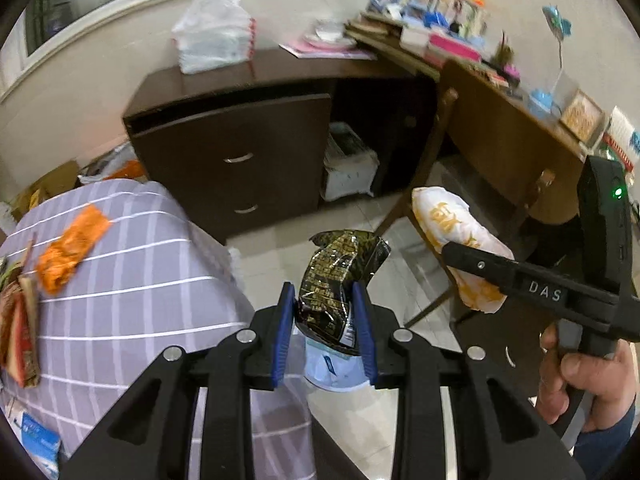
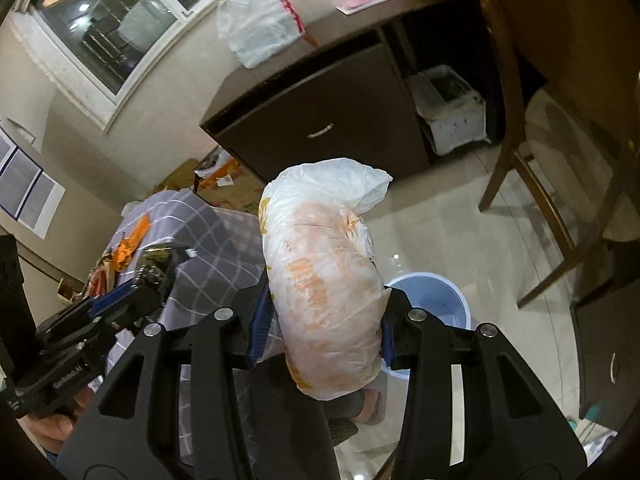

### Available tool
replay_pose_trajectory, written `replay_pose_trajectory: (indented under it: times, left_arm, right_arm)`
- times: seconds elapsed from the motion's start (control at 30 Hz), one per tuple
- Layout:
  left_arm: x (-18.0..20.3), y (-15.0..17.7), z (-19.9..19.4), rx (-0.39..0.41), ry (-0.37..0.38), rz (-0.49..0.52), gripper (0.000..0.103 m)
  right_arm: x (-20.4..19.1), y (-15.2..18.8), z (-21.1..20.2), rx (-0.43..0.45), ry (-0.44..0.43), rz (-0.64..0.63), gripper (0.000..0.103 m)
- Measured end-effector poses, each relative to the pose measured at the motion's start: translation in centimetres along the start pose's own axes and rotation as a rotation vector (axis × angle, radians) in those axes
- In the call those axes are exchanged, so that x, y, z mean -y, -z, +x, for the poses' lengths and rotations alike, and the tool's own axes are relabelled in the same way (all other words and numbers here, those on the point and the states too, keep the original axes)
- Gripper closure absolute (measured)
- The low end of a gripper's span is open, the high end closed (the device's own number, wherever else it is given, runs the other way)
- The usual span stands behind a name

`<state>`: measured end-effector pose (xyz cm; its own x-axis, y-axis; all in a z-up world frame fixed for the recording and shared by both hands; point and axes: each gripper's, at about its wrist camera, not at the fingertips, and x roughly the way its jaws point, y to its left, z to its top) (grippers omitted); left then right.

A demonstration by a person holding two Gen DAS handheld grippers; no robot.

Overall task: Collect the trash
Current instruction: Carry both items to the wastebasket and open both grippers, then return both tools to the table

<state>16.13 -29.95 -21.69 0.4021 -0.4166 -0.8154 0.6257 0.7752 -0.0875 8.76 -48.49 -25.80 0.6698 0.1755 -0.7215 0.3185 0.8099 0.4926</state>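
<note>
My left gripper (image 1: pixel 325 334) is shut on a crumpled black and gold snack wrapper (image 1: pixel 340 276) and holds it above a light blue bin (image 1: pixel 332 376) on the floor. My right gripper (image 2: pixel 324 332) is shut on a bulging white plastic bag with orange print (image 2: pixel 324 276), held over the same light blue bin (image 2: pixel 432 296). The bag and right gripper also show in the left wrist view (image 1: pixel 460 248), to the right of the wrapper. The left gripper with the wrapper shows in the right wrist view (image 2: pixel 132 292), at the left.
A table with a purple checked cloth (image 1: pixel 132 280) holds an orange wrapper (image 1: pixel 72 248) and other packets (image 1: pixel 20 320). A dark brown cabinet (image 1: pixel 240 152) with a white bag (image 1: pixel 212 36) on top stands behind. A wooden chair (image 1: pixel 500 152) and cluttered desk are at right.
</note>
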Motion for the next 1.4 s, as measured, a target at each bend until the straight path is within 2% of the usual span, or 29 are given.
replay_pose_trajectory:
  times: [0.17,0.27,0.3,0.33,0.37,0.4,0.43,0.47,0.5,0.6,0.77,0.97,1.4]
  left_arm:
    - [1.2,-0.4,3.1,-0.06,-0.004,0.029,0.074]
    - [1.8,-0.8,4.8,-0.101,0.01,0.046,0.072]
    - [2.1,-0.9,5.5,-0.119,0.014,0.058,0.07]
    - [2.2,-1.0,5.9,-0.125,0.011,0.064,0.064]
    - [2.3,-1.1,6.2,-0.131,0.003,0.068,0.056]
    - [2.3,-1.2,6.3,-0.126,-0.009,0.066,0.036]
    - [2.3,-1.3,6.2,-0.112,-0.018,0.061,0.021]
    - [2.2,-1.4,5.8,-0.091,-0.029,0.058,0.019]
    - [2.2,-1.5,5.6,-0.08,-0.034,0.059,0.019]
    - [1.8,-1.8,4.8,-0.056,-0.06,0.063,0.014]
    - [0.9,-2.2,3.2,-0.013,-0.09,0.055,0.012]
    - [-0.2,-2.2,0.1,0.048,-0.098,0.038,0.011]
    - [-3.5,-1.6,-7.7,0.201,-0.12,-0.033,0.009]
  right_arm:
    - [1.7,-0.1,1.5,-0.027,0.007,0.041,0.059]
    - [2.6,-0.1,2.4,-0.042,0.002,0.067,0.055]
    - [2.9,-0.1,2.7,-0.048,-0.001,0.078,0.051]
    - [3.2,0.0,3.1,-0.057,-0.001,0.088,0.042]
    - [3.7,0.0,3.5,-0.066,0.001,0.104,0.038]
    - [4.0,0.0,3.7,-0.066,0.001,0.116,0.033]
    - [4.4,0.1,3.9,-0.066,0.0,0.13,0.027]
    - [4.7,0.2,4.0,-0.069,0.0,0.142,0.022]
    - [4.9,0.3,4.0,-0.068,0.004,0.153,0.015]
    - [5.4,0.5,3.9,-0.058,0.03,0.173,0.006]
    - [5.1,0.2,3.7,-0.048,0.073,0.17,0.006]
    - [2.6,-0.4,2.6,-0.015,0.064,0.13,0.006]
    - [-6.6,-2.4,-1.5,0.084,0.017,-0.025,0.006]
